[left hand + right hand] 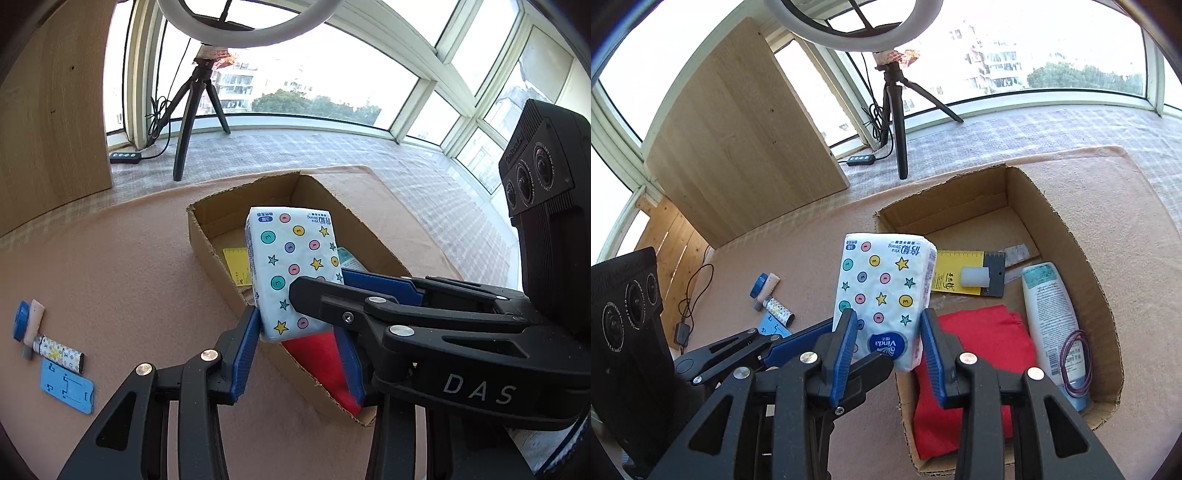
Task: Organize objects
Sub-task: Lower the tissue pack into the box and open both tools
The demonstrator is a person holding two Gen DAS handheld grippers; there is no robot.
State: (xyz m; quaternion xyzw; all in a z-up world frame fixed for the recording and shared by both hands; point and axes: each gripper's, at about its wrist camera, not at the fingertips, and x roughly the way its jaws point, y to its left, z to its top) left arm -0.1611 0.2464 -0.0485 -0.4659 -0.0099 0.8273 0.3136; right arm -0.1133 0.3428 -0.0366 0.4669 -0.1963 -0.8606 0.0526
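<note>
the tissue pack [293, 269], white with coloured dots and stars, is held in the air above the near left edge of the cardboard box [207, 236], tilted with its far end up. the left gripper [299, 354] has its 2 blue fingers pressed against the pack's lower sides, pinching it. the right gripper [888, 332] has its 2 blue fingers [846, 339] on either side of the same pack's near end; from its own camera they look to be against the pack, though whether they squeeze it i cannot tell. in the left wrist view the right gripper reaches in from the right of the box across the pack's lower corner. inside the box lie a red cloth [975, 365] at the near end, a white bottle [1052, 317] along the right wall with a purple band [1076, 363] on it, and a yellow card [956, 271] toward the middle. left of the box, on the pink mat [122, 266], sit a blue cap [21, 319], a small tube [34, 321], a patterned lighter [59, 352] and a blue flat holder [66, 386]
</note>
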